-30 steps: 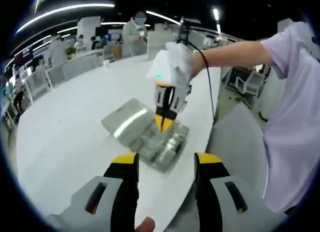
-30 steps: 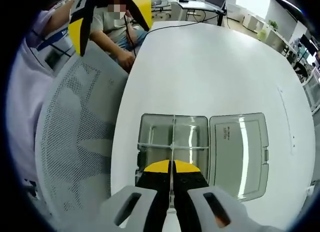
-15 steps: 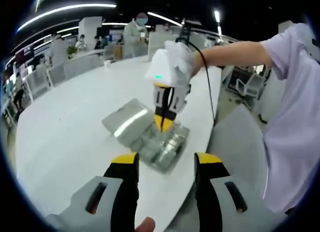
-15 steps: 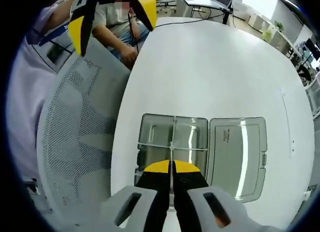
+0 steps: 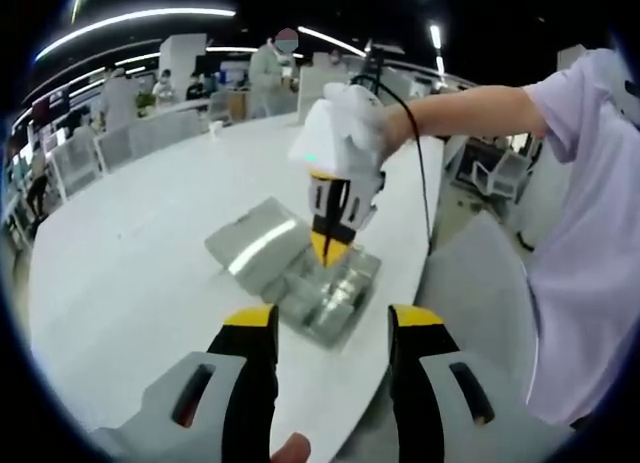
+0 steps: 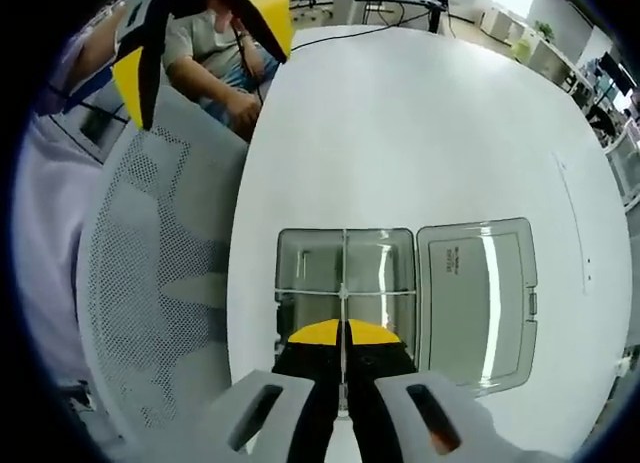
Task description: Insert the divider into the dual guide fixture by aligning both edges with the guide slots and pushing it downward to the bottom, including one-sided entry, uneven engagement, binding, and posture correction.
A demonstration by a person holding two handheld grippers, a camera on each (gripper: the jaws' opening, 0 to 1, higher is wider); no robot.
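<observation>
Here the clear plastic box, the dual guide fixture, sits open on the white bench, close to the bench edge that borders the mesh-backed chair. Its hinged lid lies flat on the bench beside it, touching along one side. In the right gripper view the right hand-held gripper is above the box, yellow-tipped jaws pressed together on the thin clear divider, which runs away from the jaws across the middle of the box. A second clear strip crosses it, so that the inside shows four compartments. How deep the divider sits in its guide slots cannot be told.

In the left gripper view the same box appears near the bench edge, with the lid on the side farther from the edge. The right hand-held gripper points down into it, held by a gloved hand on an arm in a short pale sleeve; a black cable runs from the gripper past the arm. The left hand-held gripper is held back from the box, well apart from it, its jaws spread wide with nothing between them. It also shows at the top left corner of the right gripper view, above the chair.

At the far end of the bench a seated person rests a hand on the bench edge.
</observation>
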